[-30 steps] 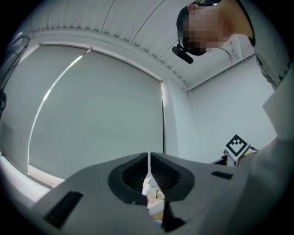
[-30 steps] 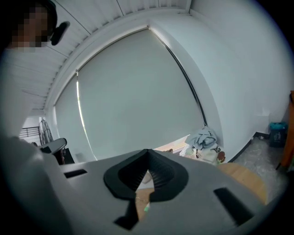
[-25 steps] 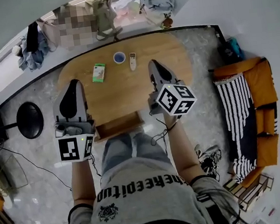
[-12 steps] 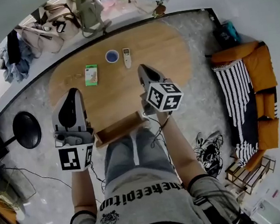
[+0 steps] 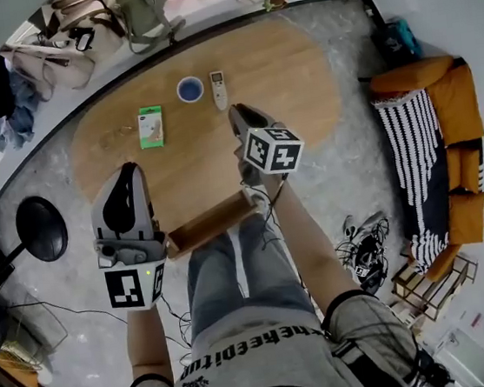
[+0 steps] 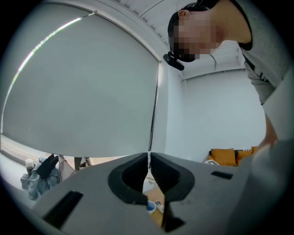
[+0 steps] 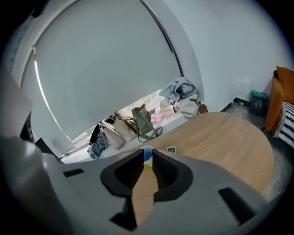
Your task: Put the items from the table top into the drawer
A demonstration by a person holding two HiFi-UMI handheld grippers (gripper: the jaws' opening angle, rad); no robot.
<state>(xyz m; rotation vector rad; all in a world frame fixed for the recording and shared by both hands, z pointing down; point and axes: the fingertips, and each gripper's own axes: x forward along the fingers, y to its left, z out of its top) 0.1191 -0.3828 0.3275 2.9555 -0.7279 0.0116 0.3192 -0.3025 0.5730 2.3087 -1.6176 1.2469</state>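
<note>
The small blue round cup [image 5: 190, 89] looks light, hard and maybe slippery, so I would pinch its wall at the rim. It sits near the far edge of the oval wooden table [image 5: 299, 85], just beside the white remote [image 5: 220, 89]; a green and white box [image 5: 151, 127] lies further left. My right gripper [image 5: 238, 112] hangs over the table near the remote and points at the cup. Its jaws have just been opening a little, with nothing between them. My left gripper [image 5: 128, 167] is closed and empty, by the open wooden drawer [image 5: 206, 225] at the near edge.
</note>
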